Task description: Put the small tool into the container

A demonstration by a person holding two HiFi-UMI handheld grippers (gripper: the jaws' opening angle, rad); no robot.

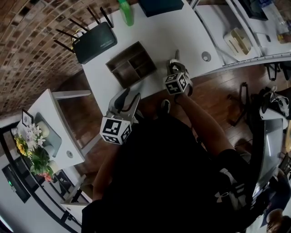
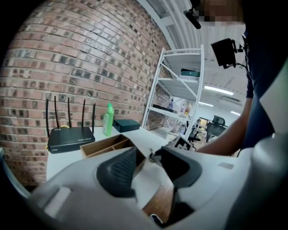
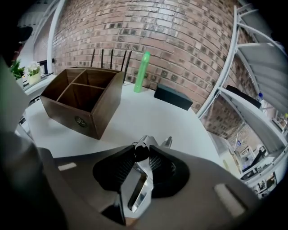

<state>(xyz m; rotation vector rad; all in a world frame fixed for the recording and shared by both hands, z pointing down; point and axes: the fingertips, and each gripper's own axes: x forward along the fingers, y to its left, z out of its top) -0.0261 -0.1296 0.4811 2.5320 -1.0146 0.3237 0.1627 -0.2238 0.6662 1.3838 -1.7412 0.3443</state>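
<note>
The small tool [image 3: 137, 180], a shiny metal piece with a dark knurled part, sits between the pads of my right gripper [image 3: 142, 155], which is shut on it just above the white table [image 3: 135, 112]. In the head view this gripper [image 1: 175, 64] is near the table's front edge, right of the wooden container [image 1: 132, 63]. The container [image 3: 83, 96] is an open-topped box with dividers, to the left of the tool. My left gripper [image 1: 127, 97] hovers at the table's edge below the container, jaws open with nothing between them [image 2: 148, 164].
A black router [image 1: 93, 41] with antennas stands behind the container. A green bottle [image 1: 126, 11] and a black box [image 1: 159, 5] are at the back of the table. A white shelf unit [image 2: 180, 85] rises to the right. Wooden floor lies below the table edge.
</note>
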